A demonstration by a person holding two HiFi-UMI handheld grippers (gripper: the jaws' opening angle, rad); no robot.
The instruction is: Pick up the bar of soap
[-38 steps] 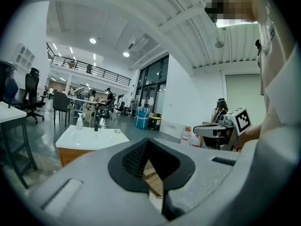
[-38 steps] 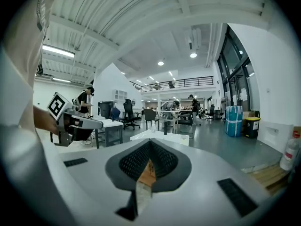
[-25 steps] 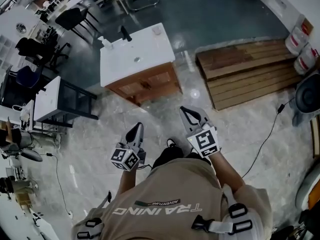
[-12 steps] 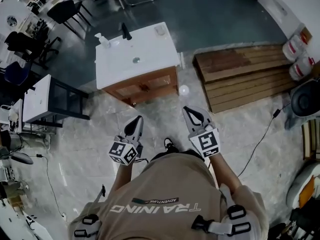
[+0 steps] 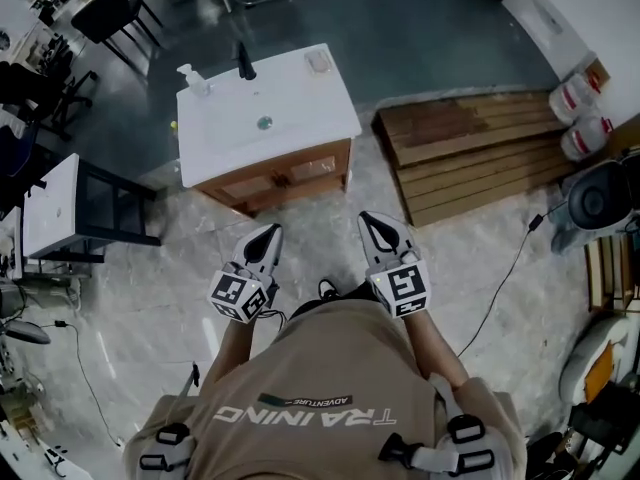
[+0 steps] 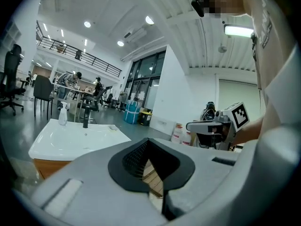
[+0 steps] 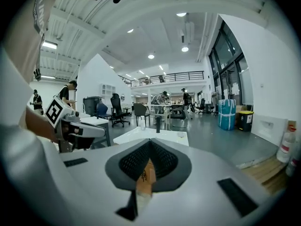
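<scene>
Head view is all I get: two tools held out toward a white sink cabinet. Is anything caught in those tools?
Observer: No. The left gripper view shows the left tool with its jaws together and nothing between them.
Operator: And the other one?
Observer: The right tool looks the same in its own view: shut and empty.
Operator: What lies beyond the sink?
Observer: In the right gripper view, several people stand at desks behind the sink.
</scene>
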